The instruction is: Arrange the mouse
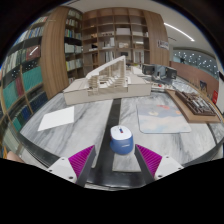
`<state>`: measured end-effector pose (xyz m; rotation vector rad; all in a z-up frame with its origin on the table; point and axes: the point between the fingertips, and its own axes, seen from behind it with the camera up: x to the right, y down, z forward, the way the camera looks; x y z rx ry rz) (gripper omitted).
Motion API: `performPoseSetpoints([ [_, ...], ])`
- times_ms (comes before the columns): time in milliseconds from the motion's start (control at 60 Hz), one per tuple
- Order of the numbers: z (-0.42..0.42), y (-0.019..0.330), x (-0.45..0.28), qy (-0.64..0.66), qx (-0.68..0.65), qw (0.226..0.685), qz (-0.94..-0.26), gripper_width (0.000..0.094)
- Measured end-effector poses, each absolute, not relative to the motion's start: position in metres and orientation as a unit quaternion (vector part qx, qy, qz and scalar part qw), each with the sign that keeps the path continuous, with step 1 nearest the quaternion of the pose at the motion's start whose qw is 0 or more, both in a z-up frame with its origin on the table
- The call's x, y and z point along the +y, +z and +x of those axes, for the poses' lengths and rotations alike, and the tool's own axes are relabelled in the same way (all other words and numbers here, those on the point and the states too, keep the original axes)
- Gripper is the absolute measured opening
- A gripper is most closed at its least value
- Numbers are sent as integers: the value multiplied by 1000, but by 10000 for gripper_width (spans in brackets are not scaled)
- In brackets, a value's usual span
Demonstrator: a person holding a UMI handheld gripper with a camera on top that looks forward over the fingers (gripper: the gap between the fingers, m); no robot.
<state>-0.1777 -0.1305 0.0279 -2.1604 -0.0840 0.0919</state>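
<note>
A: Gripper view — what are the fingers doing?

B: The gripper (120,160) is spread wide, its two magenta pads (79,160) well apart. One blue-and-white mouse (121,140) sits on the desk (100,125) between them, a clear gap on each side, near the desk's front edge.

A: So how should the grasp go?

B: I'd centre the mouse between the pads, keep the fingers low and level, then close evenly — a lopsided squeeze could skid it across the smooth top.

A: And the count?

B: One mouse, one grey mat (163,118) toward the right, one white sheet (57,118) on the left, one keyboard (200,105) at the right edge, one pale wooden rack (108,80) at the back.
</note>
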Motion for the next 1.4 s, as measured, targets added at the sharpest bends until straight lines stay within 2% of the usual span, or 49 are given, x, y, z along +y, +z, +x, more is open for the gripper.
performPoseSetpoints([
  [283, -151, -16, -71, 19, -27, 444, -896, 819],
  [433, -154, -16, -46, 35, -35, 449, -892, 725],
  [450, -155, -16, -44, 36, -36, 449, -892, 745],
  [500, -152, -16, -40, 34, -33, 452, -891, 539],
  [650, -153, -18, -41, 34, -32, 449, -893, 526],
  [783, -153, -15, -40, 51, -28, 440, -896, 418],
  [833, -153, 1, -34, 68, -27, 453, -889, 409],
  [983, -95, 90, 27, 13, -14, 549, -836, 402],
  [1067, -53, 107, 49, -3, 1, 550, -835, 400],
  [1117, -29, 97, 66, -13, 13, 542, -840, 400],
  [1283, 24, 23, 89, -34, 28, 480, -876, 396],
  [1400, 38, 0, 90, -29, 47, 465, -884, 397],
])
